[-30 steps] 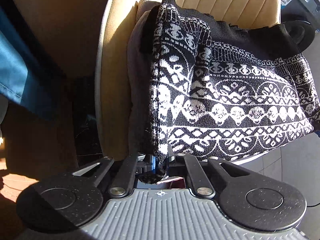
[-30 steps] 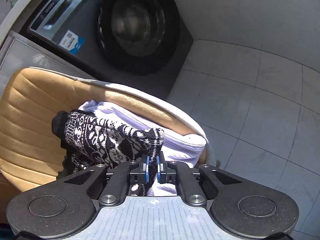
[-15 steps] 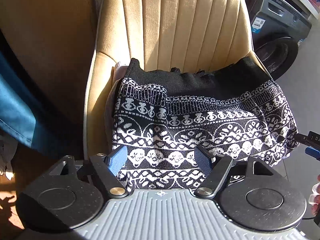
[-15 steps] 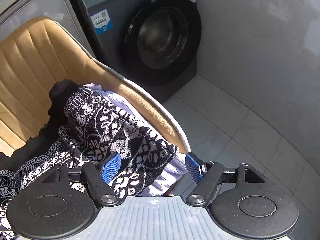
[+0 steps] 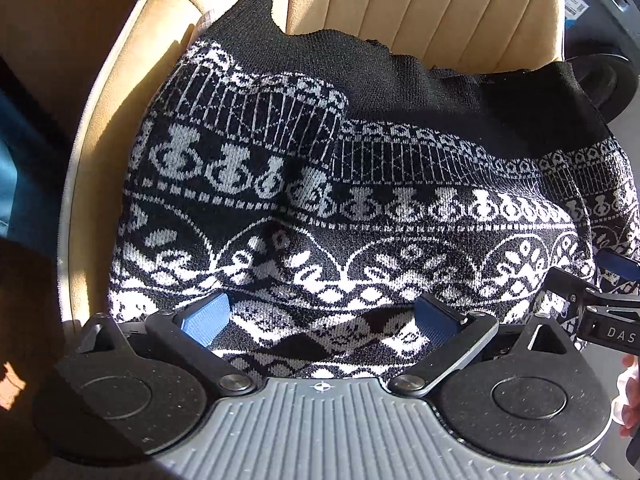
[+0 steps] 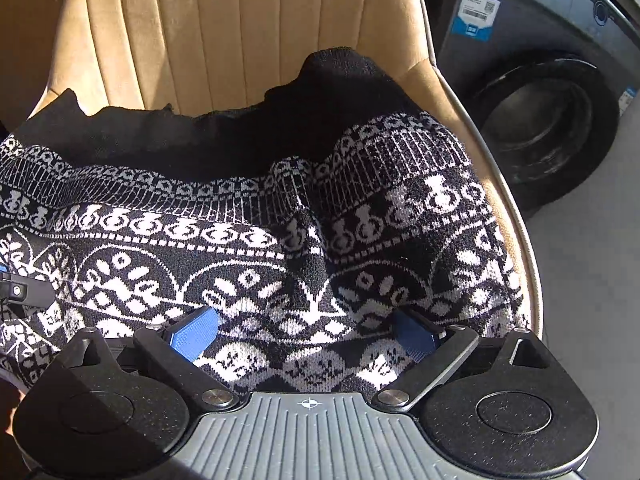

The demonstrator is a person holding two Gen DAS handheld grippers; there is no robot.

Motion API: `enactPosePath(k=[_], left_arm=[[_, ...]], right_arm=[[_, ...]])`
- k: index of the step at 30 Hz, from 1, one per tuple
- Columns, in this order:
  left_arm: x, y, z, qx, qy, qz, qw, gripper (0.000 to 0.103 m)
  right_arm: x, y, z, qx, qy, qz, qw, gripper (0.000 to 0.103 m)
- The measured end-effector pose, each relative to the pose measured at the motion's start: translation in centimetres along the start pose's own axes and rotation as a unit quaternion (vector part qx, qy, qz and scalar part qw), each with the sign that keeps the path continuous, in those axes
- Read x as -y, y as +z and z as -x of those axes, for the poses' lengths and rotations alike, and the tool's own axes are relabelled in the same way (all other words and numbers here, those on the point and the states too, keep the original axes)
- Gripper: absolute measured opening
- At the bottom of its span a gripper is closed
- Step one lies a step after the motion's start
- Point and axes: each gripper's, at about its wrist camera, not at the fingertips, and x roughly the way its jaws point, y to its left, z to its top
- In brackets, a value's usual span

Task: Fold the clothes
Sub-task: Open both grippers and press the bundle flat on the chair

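Progress: the sweater [image 5: 340, 216] lies in a folded bundle on the seat of the chair [image 6: 192, 28] — the fold looks laid down, with neither tool gripping it.
Left to do: judging from the bunched back edge and one loose flap, some smoothing or another fold may remain; whether other clothes wait cannot be told.
Sweater's place: on the tan chair seat, its plain black edge toward the ribbed backrest, its patterned front toward the cameras.
Sweater's look: thick black knit with white bands of rings, arches and leaf shapes; a patterned flap overlaps the body at one end, and the black edge is wavy, not flat.
Left gripper [image 5: 320, 316]: jaws have just been opening and stand wide over the knit, the pads not pressing on it.
Right gripper [image 6: 300, 334]: jaws likewise just opened and wide — the sweater lies under them, not held.
Surroundings: a washing machine [image 6: 540, 120] stands beside the chair.
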Motion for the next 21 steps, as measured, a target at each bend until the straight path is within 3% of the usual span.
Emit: enactPosePath(k=[2,4,15,21], left_arm=[[1.7,0.1,-0.7,-0.009,0.036,-0.044,0.9984,0.103],[2.4,-0.1,-1.3,-0.008,0.055,-0.053,0.9970,0.103],[2.2,-0.7,-1.6,-0.002,0.063,-0.042,0.9971,0.103],[2.6,-0.4,-1.3,-0.010,0.066,-0.041,0.9969,0.103]], right_arm=[[0.1,0.2,-1.4,-0.017,0.003,0.009,1.000,0.102],[-0.1,0.2,-2.2,-0.021,-0.002,0.024,1.000,0.102],[-0.9,-0.5,-2.5,0.001,-0.021,0.028,0.999,0.102],[-0.4,-0.3,-1.4,-0.002,-0.009,0.026,1.000,0.102]])
